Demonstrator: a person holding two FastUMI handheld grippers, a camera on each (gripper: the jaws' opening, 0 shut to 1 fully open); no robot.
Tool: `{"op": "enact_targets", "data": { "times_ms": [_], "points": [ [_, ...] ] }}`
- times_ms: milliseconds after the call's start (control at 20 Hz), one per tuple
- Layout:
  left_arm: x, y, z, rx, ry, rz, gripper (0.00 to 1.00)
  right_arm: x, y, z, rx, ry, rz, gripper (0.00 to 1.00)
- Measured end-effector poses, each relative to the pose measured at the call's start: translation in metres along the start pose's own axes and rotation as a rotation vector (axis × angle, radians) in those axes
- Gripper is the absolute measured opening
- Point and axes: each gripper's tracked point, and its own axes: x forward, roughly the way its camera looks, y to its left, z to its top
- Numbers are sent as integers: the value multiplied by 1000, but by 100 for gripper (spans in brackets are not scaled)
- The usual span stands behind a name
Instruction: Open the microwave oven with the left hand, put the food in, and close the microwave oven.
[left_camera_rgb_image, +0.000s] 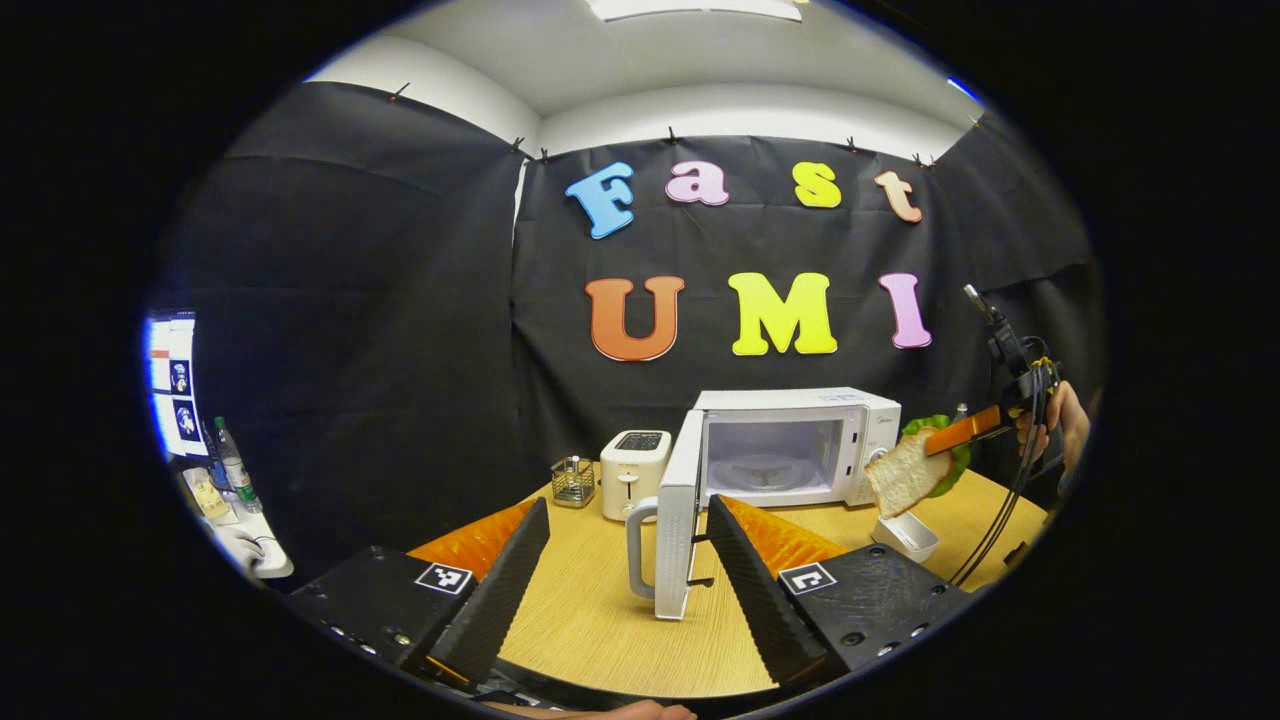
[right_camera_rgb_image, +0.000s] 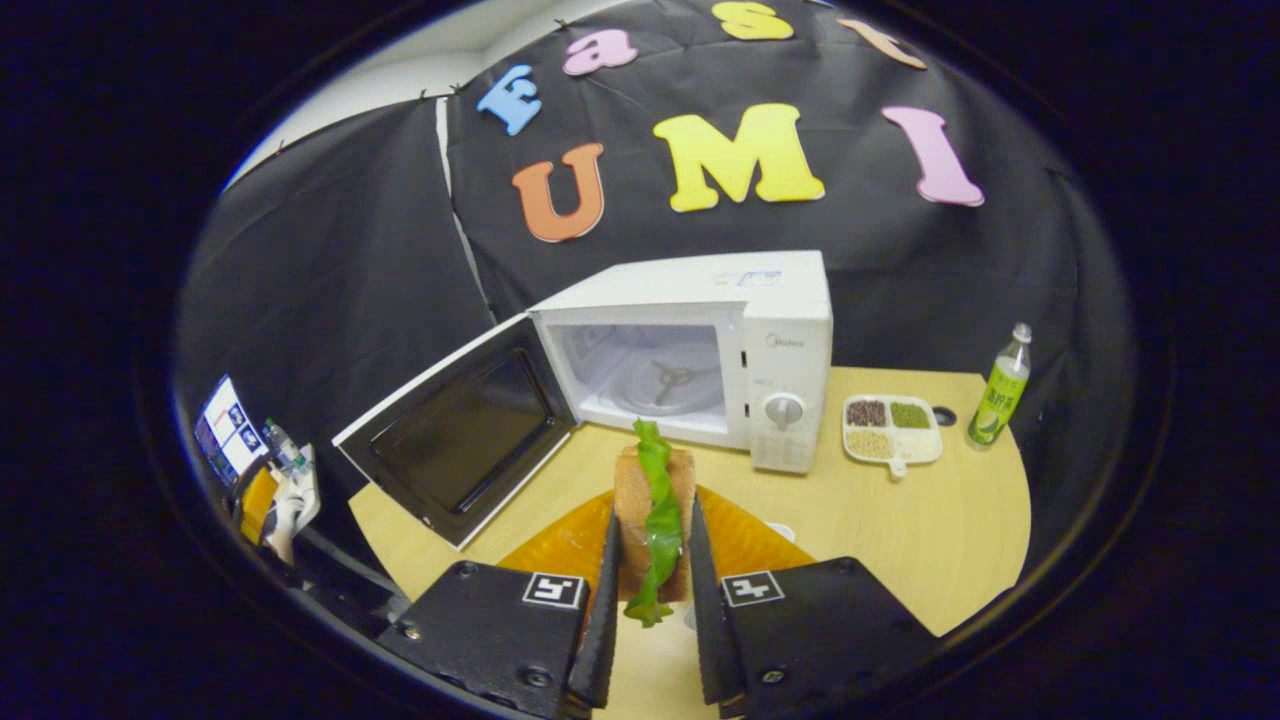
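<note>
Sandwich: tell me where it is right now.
The sandwich is pinched in the right hand-held gripper, raised above the table in front of the open microwave. In the left gripper view it hangs right of the microwave.

Two gripper-mounted fisheye views, both directed at the open microwave from the front of the table.

The left gripper view is taken low over the table (left_camera_rgb_image: 600, 610), level and facing the booth wall; the microwave (left_camera_rgb_image: 800, 440) is seen at 12 o'clock, well apart, with its door (left_camera_rgb_image: 676, 520) edge-on and nearer to the camera. The right gripper view is taken from higher and nearer, tilted downward, with the microwave (right_camera_rgb_image: 700, 350) at 12 o'clock and the door (right_camera_rgb_image: 455, 440) swung to 9 o'clock. The microwave, its door, the table (right_camera_rgb_image: 900, 520) and the wall are shared. The right gripper (left_camera_rgb_image: 965, 432) is seen at 3 o'clock in the left gripper view.
</note>
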Motion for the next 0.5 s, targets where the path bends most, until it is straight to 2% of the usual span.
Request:
{"op": "enact_targets", "data": {
  "times_ms": [150,200,250,350,500],
  "points": [
    [-10,-7,-2,-8,10,-22,95,23,33,17,-113,-155,-43,29],
    [-15,-10,0,-13,8,-32,95,31,46,23,-140,-206,-50,37],
    [-18,-13,3,-19,3,-41,95,40,57,25,-164,-243,-60,37],
    [-23,-10,6,-30,-9,-51,95,61,77,22,-182,-278,-85,37],
    [-24,-6,8,-38,-22,-47,95,100,102,9,-168,-273,-78,37]
  ]
}}
